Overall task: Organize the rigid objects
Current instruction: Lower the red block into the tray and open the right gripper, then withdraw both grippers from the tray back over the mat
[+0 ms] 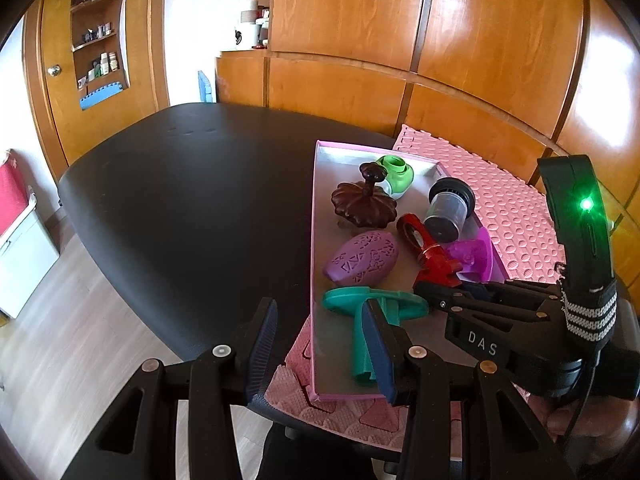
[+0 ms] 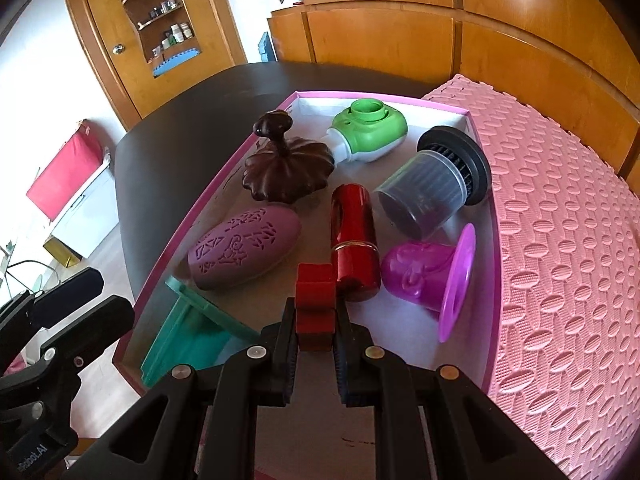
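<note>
A pink-rimmed tray (image 1: 313,216) (image 2: 224,168) holds several rigid objects: a brown fluted lid (image 1: 362,202) (image 2: 286,172), a green piece (image 1: 396,174) (image 2: 370,134), a grey filter cup (image 1: 446,210) (image 2: 432,188), a purple perforated oval (image 1: 362,260) (image 2: 244,246), a magenta cup (image 1: 472,256) (image 2: 434,272) and a teal piece (image 1: 372,312) (image 2: 192,328). My right gripper (image 2: 316,320) (image 1: 440,292) is shut on the square end of a red tool (image 2: 352,236) (image 1: 428,252) lying in the tray. My left gripper (image 1: 320,344) is open over the tray's near left edge, one finger beside the teal piece.
The tray rests on a pink foam mat (image 1: 516,208) (image 2: 568,240) on a black table (image 1: 192,200) (image 2: 180,120). Wooden cabinets (image 1: 400,40) stand behind. A shelf with small items (image 1: 100,40) is at the far left.
</note>
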`<control>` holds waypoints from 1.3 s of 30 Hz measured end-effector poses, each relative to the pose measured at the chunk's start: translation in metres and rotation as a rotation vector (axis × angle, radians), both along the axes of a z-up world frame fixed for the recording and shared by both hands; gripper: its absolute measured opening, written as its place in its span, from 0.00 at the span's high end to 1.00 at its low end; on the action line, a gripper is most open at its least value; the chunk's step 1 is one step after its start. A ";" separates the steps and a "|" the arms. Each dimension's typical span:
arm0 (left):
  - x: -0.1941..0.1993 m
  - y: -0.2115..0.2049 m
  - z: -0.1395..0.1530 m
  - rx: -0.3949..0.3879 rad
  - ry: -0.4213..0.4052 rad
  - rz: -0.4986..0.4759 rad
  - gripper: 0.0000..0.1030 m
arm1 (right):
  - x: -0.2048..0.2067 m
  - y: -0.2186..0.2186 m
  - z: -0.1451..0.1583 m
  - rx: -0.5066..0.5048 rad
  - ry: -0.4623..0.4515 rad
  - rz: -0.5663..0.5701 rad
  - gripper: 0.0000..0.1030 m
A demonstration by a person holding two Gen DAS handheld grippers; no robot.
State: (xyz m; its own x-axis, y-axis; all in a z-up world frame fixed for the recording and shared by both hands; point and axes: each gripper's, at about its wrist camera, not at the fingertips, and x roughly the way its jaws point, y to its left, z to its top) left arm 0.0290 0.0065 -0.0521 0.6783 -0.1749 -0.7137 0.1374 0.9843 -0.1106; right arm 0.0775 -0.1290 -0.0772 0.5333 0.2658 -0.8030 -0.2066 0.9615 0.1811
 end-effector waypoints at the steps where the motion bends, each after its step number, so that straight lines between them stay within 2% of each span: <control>1: 0.000 0.000 0.000 0.000 0.000 0.002 0.56 | 0.000 -0.002 0.000 0.014 0.005 -0.005 0.86; 8: 0.000 0.000 0.000 0.003 0.001 0.009 0.54 | -0.001 -0.014 0.005 0.075 0.014 -0.034 0.72; 19: -0.002 0.000 0.000 0.008 0.000 0.010 0.53 | -0.017 -0.030 0.020 0.111 -0.012 -0.062 0.70; 21: -0.001 0.001 0.000 0.007 0.000 0.013 0.53 | -0.022 -0.033 0.023 0.110 -0.027 -0.065 0.66; 29: -0.003 -0.001 0.002 0.009 -0.009 0.008 0.53 | -0.045 -0.053 0.047 0.113 -0.098 -0.102 0.65; 33: -0.006 -0.006 0.006 0.013 -0.018 -0.006 0.53 | -0.054 -0.065 0.057 0.100 -0.134 -0.130 0.65; 39: -0.009 -0.016 0.016 0.020 -0.050 -0.037 0.46 | -0.065 -0.086 0.064 0.047 -0.165 -0.174 0.64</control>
